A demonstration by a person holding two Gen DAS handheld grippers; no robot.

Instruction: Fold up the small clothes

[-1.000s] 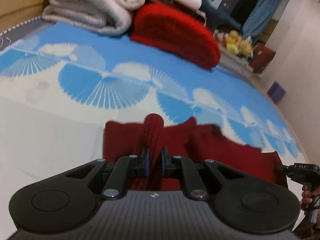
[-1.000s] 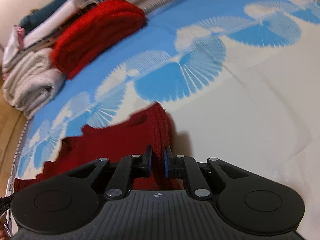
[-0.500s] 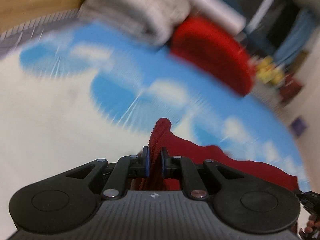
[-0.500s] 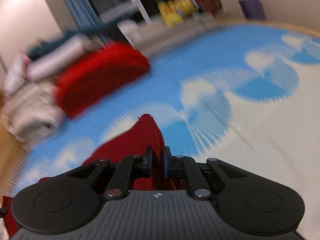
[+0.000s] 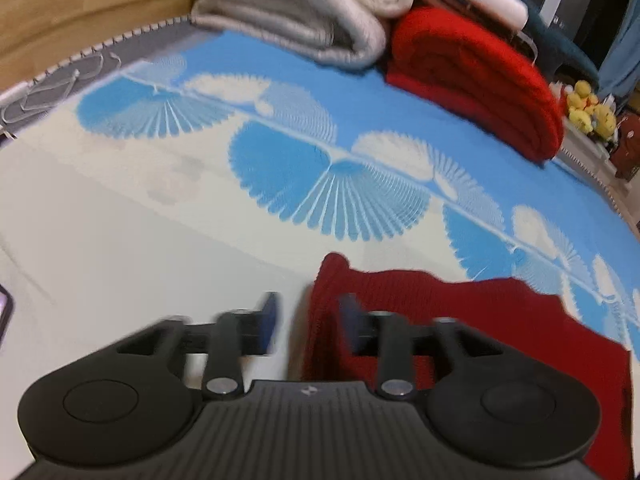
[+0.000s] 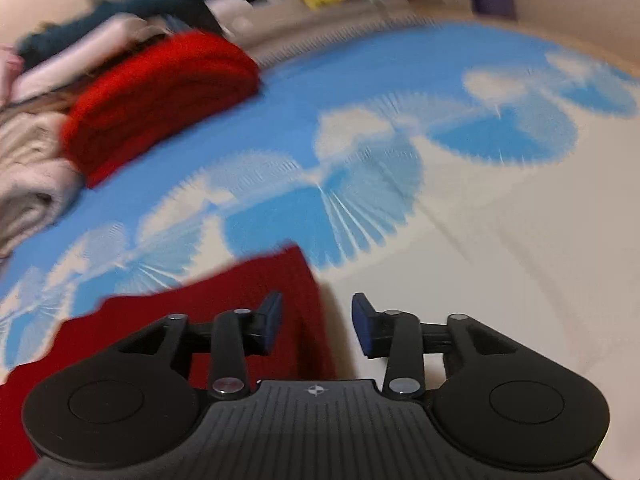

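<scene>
Looking through the left wrist view, I see my left gripper (image 5: 308,322) with jaws spread, holding nothing. The dark red garment (image 5: 460,320) lies flat on the blue-and-white bedspread (image 5: 200,240); its left edge runs up between the spread fingers and the cloth stretches off to the right, long axis roughly left-right across the bed. The blue pads (image 5: 269,312) are motion-blurred, so contact with the knit is hard to call.

Right wrist view: my right gripper (image 6: 317,322) is also spread and empty. Here the garment (image 6: 224,312) lies left of centre, its right edge just inside the left finger, corner pointing away from me. So each claw sits at one end of the same piece; I judge neither nearer.

Around: folded bright red knit (image 5: 480,76) and a beige folded stack (image 5: 304,12) at the far edge, well apart. Nothing blocks the next fold, I judge.
</scene>
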